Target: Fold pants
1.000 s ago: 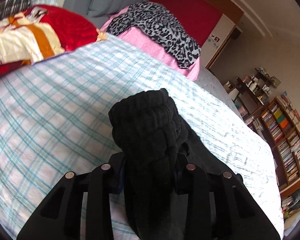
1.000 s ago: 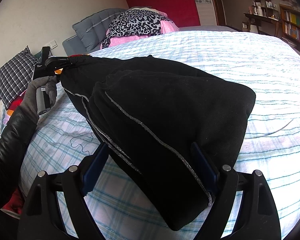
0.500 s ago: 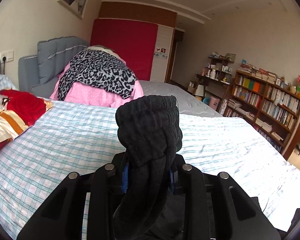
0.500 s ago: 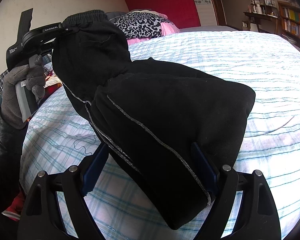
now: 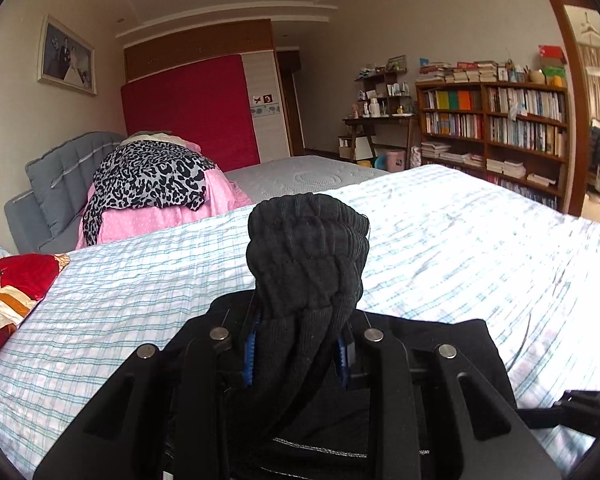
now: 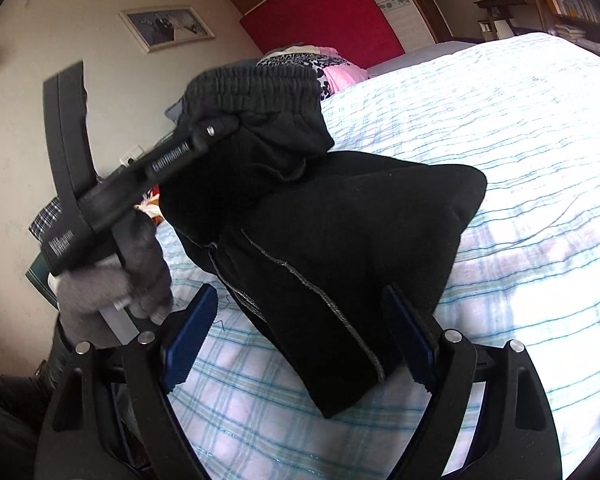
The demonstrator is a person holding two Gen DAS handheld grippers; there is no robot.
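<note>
Both grippers: left gripper (image 5: 296, 354) pinches pants (image 6: 340, 216) waistband; right gripper (image 6: 300, 344) wide.

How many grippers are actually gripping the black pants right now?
1. The left gripper is shut on the black pants at the waistband; the right gripper stands open around the folded part on the bed.

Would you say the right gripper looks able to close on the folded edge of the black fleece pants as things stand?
Probably yes. The right gripper is open, and the black fleece pants already lie between its blue pads with nothing in the way; the left gripper holds the ribbed waistband higher up.
</note>
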